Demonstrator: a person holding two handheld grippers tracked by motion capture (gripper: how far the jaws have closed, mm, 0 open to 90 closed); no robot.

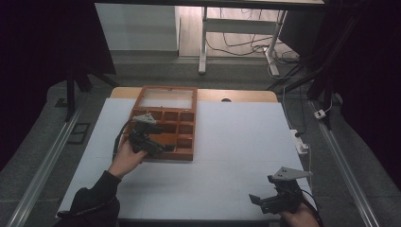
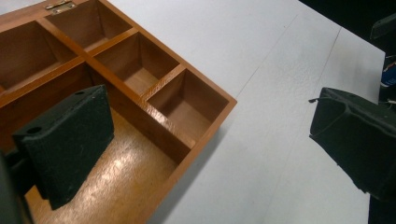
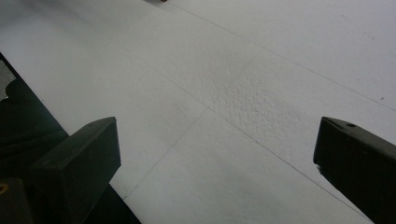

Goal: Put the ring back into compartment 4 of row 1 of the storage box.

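Wooden box (image 1: 163, 124) sits open on white table (image 1: 236, 156), toward far-left part of surface, hinged lid w/ pale pane standing up at back edge. Box interior is split into several small square compartments plus a larger section along its near side; all compartments seen in left gripper view look bare wood. Left gripper (image 1: 150, 142), held in person's left hand (image 1: 126, 158), hovers at box's near-left corner, grey 3-cornered plate on top, cable looping off its left side. Left gripper view: jaws spread wide, holding nothing; 1 black jaw hangs over the large near section of box (image 2: 140, 79), the other out over bare table (image 2: 280, 70) beyond box's rim, so the box's front corner and 1 small corner compartment lie between them. Brass hinge (image 2: 60, 5) glints at top edge of that view. Right gripper (image 1: 279, 198) is well apart from box, low at table's near-right corner, gripped by right hand (image 1: 298, 218), its plate tilted up. Right gripper view: jaws also wide apart, nothing between them but textured white table (image 3: 224, 93) w/ faint seam lines. Dark sleeve (image 1: 92, 201) enters from bottom-left of high view. Beyond table: grey floor, white desk legs, tangled cables (image 1: 246, 45) in background.
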